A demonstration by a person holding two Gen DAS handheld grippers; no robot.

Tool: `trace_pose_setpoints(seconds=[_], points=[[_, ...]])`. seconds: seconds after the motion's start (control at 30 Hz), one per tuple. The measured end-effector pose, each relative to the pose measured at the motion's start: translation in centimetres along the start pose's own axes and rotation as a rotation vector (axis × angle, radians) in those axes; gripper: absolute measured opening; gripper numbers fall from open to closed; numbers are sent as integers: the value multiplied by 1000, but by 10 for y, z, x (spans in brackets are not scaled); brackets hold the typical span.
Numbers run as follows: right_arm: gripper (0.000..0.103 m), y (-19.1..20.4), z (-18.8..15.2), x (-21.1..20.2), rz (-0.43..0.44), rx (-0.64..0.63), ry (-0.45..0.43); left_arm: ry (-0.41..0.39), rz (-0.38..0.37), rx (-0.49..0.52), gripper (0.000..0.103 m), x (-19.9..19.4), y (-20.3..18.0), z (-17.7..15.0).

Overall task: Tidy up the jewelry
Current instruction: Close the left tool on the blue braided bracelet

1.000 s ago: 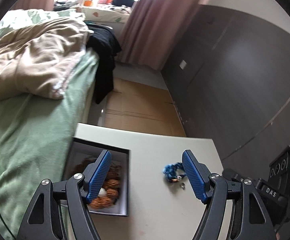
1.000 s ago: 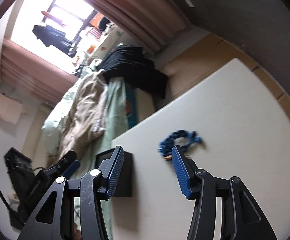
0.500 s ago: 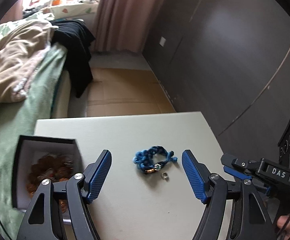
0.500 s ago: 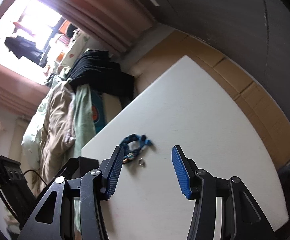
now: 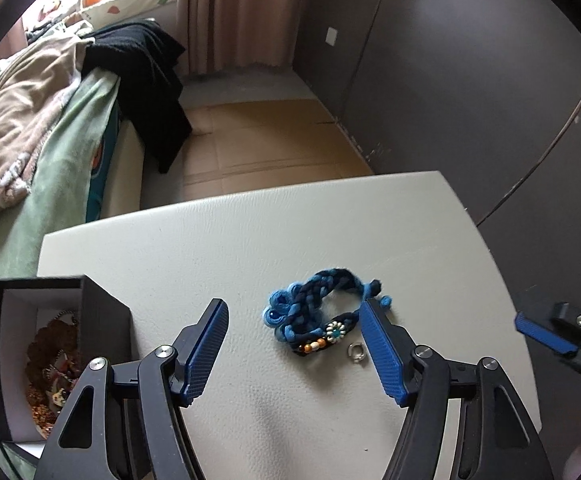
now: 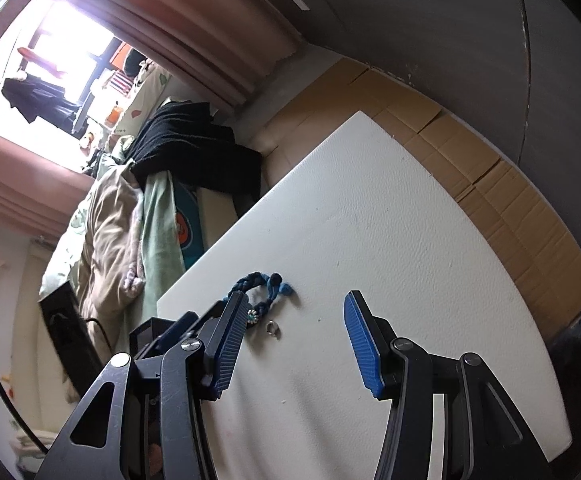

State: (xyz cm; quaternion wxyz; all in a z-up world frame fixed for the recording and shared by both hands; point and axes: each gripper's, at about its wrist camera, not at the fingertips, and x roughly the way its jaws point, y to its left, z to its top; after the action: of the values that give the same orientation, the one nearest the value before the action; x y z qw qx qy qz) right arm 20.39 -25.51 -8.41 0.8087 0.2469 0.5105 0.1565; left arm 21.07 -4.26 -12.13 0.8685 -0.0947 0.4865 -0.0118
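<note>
A blue braided bracelet [image 5: 317, 312] with a flower charm and beads lies on the white table [image 5: 290, 232]. A small silver ring [image 5: 356, 351] lies just beside it. My left gripper [image 5: 293, 340] is open and empty, with the bracelet and ring between its fingers, above the table. A black jewelry box [image 5: 50, 344] with brown beaded jewelry inside stands at the table's left edge. My right gripper [image 6: 294, 332] is open and empty, just right of the bracelet [image 6: 260, 292] and ring [image 6: 272, 328]. Its tip shows at the right in the left wrist view [image 5: 546, 332].
A bed [image 5: 42, 128] with green sheet, beige blanket and black clothing lies left of the table. Cardboard [image 5: 258, 152] covers the floor beyond the table. A dark wardrobe wall [image 5: 470, 80] stands to the right. The table's right part [image 6: 410, 240] is bare.
My left gripper has swung right from over the box to the bracelet and ring. My right gripper has shifted right, so the bracelet now lies at its left finger.
</note>
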Motion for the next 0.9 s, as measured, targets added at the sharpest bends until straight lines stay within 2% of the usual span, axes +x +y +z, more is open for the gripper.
trace_pose_setpoints(seconds=[0.1,0.17,0.2,0.23,0.27,0.33,0.37,0.53,0.9], points=[[51,0,0,2,-4,-5,10,25,1,-5,66,10,1,-2],[51,0,0,4,-10,-7,20,50,-13,-5,53,19,1,-4],[51,0,0,6,-15,-8,25,58,-18,-5,49,22,1,-6],[51,0,0,8,-21,-10,30,31,-11,6,47,22,0,-8],[51,1,-1,11,-27,-13,35,22,-3,11,36,22,0,-9],[51,4,-1,15,-44,-29,40,14,-23,-17,31,20,5,-9],[51,4,-1,17,-49,-36,44,11,-34,-30,18,18,8,-9],[51,13,-3,30,-68,-87,84,-30,-69,-77,18,-3,25,-8],[51,42,-17,55,-134,-240,129,-166,-91,-155,18,-67,50,-5]])
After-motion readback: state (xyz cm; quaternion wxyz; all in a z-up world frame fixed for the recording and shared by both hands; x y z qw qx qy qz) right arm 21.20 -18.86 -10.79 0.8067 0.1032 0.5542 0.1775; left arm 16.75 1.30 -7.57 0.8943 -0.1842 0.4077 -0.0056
